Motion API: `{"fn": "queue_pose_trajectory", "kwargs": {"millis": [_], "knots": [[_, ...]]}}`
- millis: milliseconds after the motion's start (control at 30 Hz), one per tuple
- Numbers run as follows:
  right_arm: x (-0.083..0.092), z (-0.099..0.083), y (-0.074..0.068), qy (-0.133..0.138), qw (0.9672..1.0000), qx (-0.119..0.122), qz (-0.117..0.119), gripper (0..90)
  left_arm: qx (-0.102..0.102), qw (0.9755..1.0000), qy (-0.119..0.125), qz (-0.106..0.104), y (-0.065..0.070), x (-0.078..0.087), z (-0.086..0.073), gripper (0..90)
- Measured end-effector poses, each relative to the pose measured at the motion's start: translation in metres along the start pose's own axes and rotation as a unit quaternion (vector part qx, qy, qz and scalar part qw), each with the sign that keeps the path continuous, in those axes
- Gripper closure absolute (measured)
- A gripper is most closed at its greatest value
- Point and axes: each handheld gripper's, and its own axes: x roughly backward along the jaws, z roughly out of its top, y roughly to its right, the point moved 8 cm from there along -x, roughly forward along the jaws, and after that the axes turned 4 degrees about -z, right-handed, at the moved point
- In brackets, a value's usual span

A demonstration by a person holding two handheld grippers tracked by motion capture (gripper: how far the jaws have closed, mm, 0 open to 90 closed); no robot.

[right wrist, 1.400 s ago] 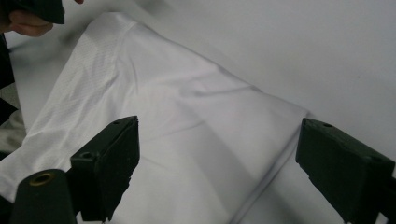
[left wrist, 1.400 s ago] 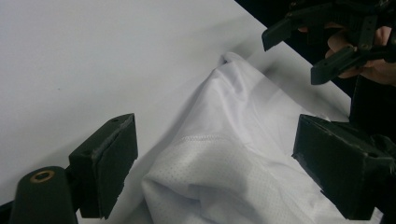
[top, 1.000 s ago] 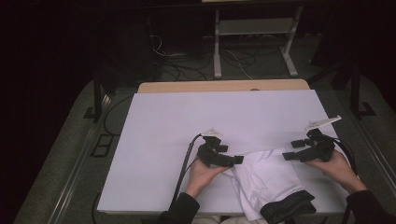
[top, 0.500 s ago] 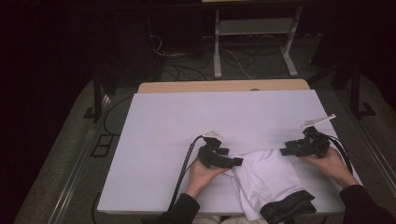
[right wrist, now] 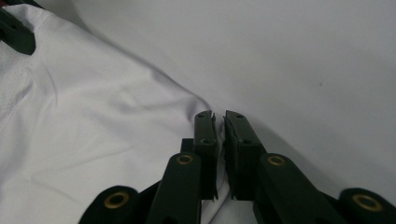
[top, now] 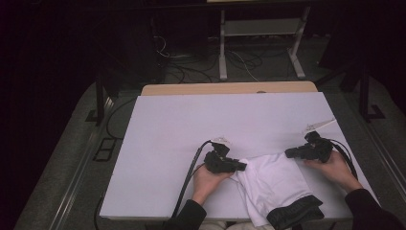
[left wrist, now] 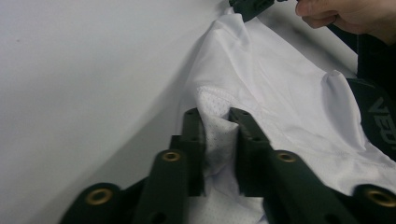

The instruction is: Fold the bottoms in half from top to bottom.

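A person seated at a white table (top: 201,129) pinches a white garment (top: 275,179) at its two far corners, one gripper to each. The garment, which looks like sports shorts with a black waistband (top: 295,211), lies on the near right part of the table, its waistband end hanging at the near edge. The left gripper (left wrist: 217,123) has just been closing and now clamps a bunched fold of mesh-lined fabric between its jaws. The right gripper (right wrist: 219,122) has likewise just been closing; its jaws stand almost together on the thin corner of the cloth, with very little fabric between them.

The weak point appears to be that right-hand grip. With so slight a bite on a slippery fabric, the corner could slide out the moment the hands pull apart or lift, leaving the garment to swing from the left side alone. The left grip carries the opposite risk: it may have gathered more than one layer, so the cloth could spread unevenly or stay creased. The overhanging waistband could also drag the garment off the near edge if both holds slacken.
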Motion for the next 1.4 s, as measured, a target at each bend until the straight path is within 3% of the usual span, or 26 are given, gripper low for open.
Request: {"fn": "queue_pose_trajectory", "kwargs": {"millis": [67,200,300,500,900,1067,1400], "knots": [[0.000,0.001,0.000,0.003,1.0000,-0.006,0.005,84.5,0.007,0.9999,0.004,-0.007,0.000,0.001,0.001,81.4],[0.000,0.002,0.004,0.001,0.9989,-0.042,0.021,84.6,0.018,0.9997,0.009,-0.015,-0.003,0.003,0.003,82.2],[-0.002,0.002,0.007,0.000,0.9981,-0.057,0.022,84.7,0.048,0.9981,0.022,-0.031,-0.009,0.005,0.006,82.5],[-0.004,0.005,0.011,0.005,0.9969,-0.077,0.017,85.3,0.071,0.9967,0.028,-0.028,-0.017,0.006,0.006,82.9],[-0.006,0.023,0.009,0.018,0.9968,-0.078,0.006,87.4,0.061,0.9972,0.037,-0.022,-0.016,0.021,0.012,83.2],[-0.009,0.035,0.006,0.024,0.9968,-0.075,0.008,87.4,0.050,0.9983,0.031,-0.005,-0.018,0.031,0.014,83.2],[-0.019,0.062,-0.001,0.037,0.9967,-0.072,0.012,87.4,0.044,0.9983,0.037,0.011,-0.023,0.052,0.019,83.2]]}}
